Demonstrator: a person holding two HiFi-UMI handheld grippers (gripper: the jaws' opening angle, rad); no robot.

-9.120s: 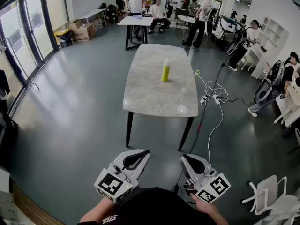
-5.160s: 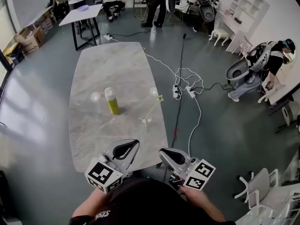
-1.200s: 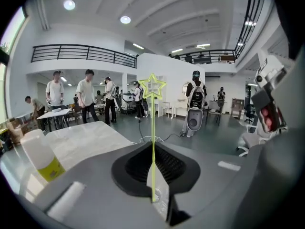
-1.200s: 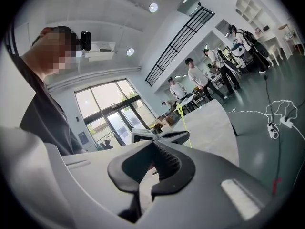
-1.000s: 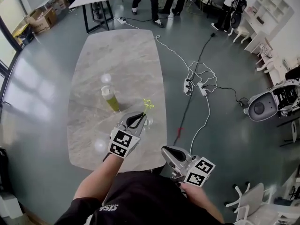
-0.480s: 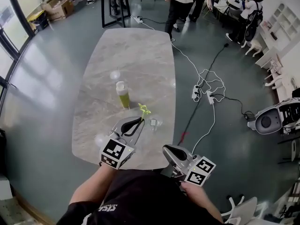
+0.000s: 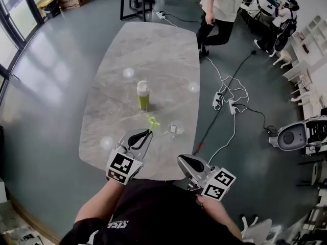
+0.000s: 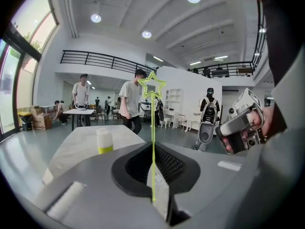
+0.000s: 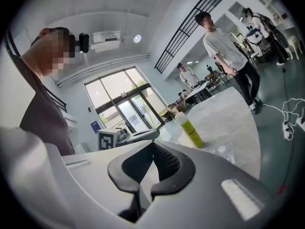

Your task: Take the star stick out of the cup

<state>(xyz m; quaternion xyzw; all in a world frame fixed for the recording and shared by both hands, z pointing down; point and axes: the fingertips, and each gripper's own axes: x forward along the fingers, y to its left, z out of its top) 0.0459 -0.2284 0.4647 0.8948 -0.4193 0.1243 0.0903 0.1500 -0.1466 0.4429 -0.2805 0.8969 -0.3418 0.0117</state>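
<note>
The grey marble table (image 7: 153,55) is seen running from the top of the head view down to its centre, and a walking person (image 7: 220,6) is now seen at its upper right corner, nearer than a second ago. The left gripper (image 7: 144,133) is held over the table's near edge; its jaws are clamped on the lower end of the star stick (image 7: 152,120), as is shown in the left gripper view, where the stick (image 8: 153,137) stands upright between them. A second ago this gripper was pressed up against the cup; it has since been drawn back towards the lower left. The right gripper (image 7: 184,160) is kept low, off the table's near corner, with jaws together and nothing between them. The yellow-green bottle (image 7: 143,97) is left standing mid-table. The clear cup (image 7: 176,128) is seen right of the stick, apart from it, so the stick is out of the cup
</note>
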